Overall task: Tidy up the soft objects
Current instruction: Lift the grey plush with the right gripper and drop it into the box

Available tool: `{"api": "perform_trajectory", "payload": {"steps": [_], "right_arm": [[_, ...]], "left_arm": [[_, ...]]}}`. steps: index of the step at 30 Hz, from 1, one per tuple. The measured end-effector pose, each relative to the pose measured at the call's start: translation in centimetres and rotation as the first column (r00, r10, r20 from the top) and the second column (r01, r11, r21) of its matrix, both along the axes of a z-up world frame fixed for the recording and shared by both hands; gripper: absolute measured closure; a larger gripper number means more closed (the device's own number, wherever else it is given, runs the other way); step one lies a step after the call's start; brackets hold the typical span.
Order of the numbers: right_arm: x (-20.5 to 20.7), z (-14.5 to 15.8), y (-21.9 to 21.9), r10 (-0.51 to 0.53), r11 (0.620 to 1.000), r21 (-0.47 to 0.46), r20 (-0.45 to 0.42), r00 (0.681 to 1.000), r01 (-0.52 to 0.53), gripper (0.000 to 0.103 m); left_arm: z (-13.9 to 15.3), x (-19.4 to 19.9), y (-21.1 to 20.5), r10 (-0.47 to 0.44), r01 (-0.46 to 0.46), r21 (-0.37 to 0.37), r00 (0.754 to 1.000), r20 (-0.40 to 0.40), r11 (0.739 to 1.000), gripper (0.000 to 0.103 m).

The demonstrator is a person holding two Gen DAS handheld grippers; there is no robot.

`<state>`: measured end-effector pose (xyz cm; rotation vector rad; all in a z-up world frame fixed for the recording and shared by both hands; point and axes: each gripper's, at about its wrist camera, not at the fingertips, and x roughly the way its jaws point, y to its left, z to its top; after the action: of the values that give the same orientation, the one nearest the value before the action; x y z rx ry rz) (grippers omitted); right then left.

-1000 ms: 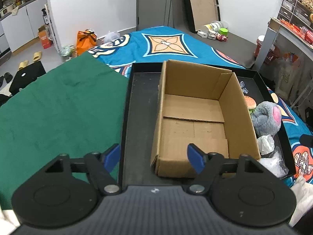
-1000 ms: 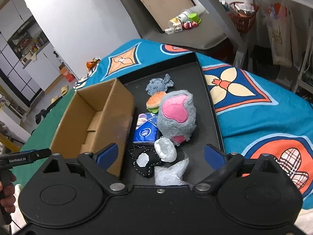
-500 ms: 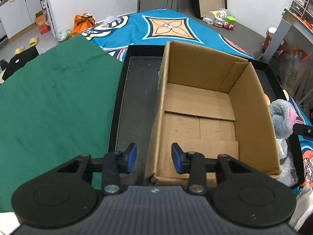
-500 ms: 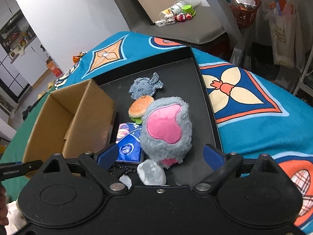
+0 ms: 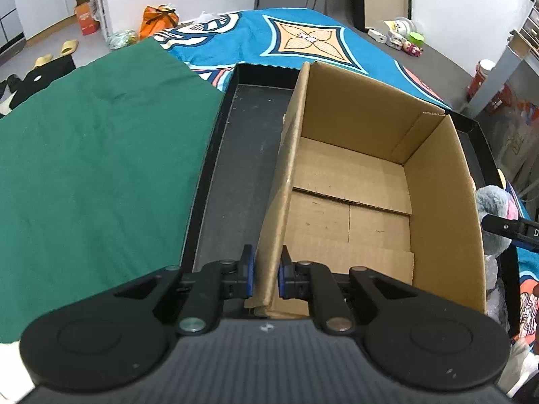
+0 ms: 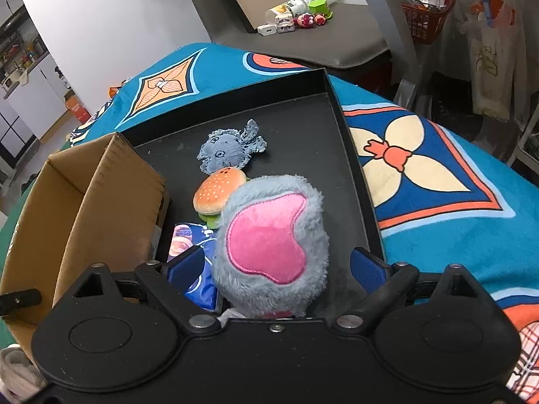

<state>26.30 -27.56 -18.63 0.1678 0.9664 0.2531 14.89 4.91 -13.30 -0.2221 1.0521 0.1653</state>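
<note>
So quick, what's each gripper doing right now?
Left gripper: shut on the cardboard box wall.
Right gripper: open, around the grey plush toy, not squeezing it.

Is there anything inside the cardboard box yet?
Empty. The left wrist view looks into the cardboard box and shows only its bare floor flaps; the fuzzy grey toy sits outside on the black tray.

Black tongs (image 5: 266, 276), seemingly blue-padded fingertips (image 5: 248, 271).
</note>
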Motion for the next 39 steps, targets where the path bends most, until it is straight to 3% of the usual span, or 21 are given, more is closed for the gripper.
{"api": "perform_trajectory", "payload": {"steps": [3, 5, 7, 10, 21, 31, 39], "right_arm": [[0.1, -0.3, 0.4, 0.012, 1.000, -0.010, 0.008, 1.000, -0.012, 0.012], [0.2, -0.6, 0.8, 0.024, 0.999, -0.021, 0.007, 1.000, -0.024, 0.020], [0.3, -0.9, 0.7, 0.021, 1.000, -0.019, -0.010, 1.000, -0.021, 0.040], [0.1, -0.7, 0.6, 0.003, 1.000, 0.007, -0.001, 1.000, -0.003, 0.046], [-1.6, 3.8, 1.5, 0.007, 0.998, 0.055, 0.119, 0.993, -0.013, 0.048], [-2.6, 9.5, 5.3, 0.085, 0.982, 0.141, 0.255, 0.963, -0.124, 0.048], [-2.3, 10.6, 8.8, 0.160, 0.964, 0.161, 0.284, 0.945, -0.212, 0.048]], "left_arm": [[0.2, -0.3, 0.1, 0.014, -0.014, 0.000, 1.000, -0.005, 1.000, 0.091], [0.3, -0.5, 0.2, 0.023, -0.023, 0.002, 1.000, -0.007, 1.000, 0.091], [0.4, -0.8, 0.2, 0.029, -0.029, 0.010, 1.000, -0.009, 1.000, 0.091], [0.5, -1.1, 0.2, 0.044, -0.044, 0.021, 0.999, -0.004, 0.999, 0.091], [0.5, -1.5, 0.0, 0.060, -0.060, 0.022, 0.998, 0.001, 0.998, 0.091], [0.3, -2.2, 0.6, 0.148, -0.148, -0.033, 0.989, 0.010, 0.988, 0.090], [0.2, -2.5, 1.0, 0.181, -0.180, -0.069, 0.983, 0.012, 0.981, 0.090]]}}
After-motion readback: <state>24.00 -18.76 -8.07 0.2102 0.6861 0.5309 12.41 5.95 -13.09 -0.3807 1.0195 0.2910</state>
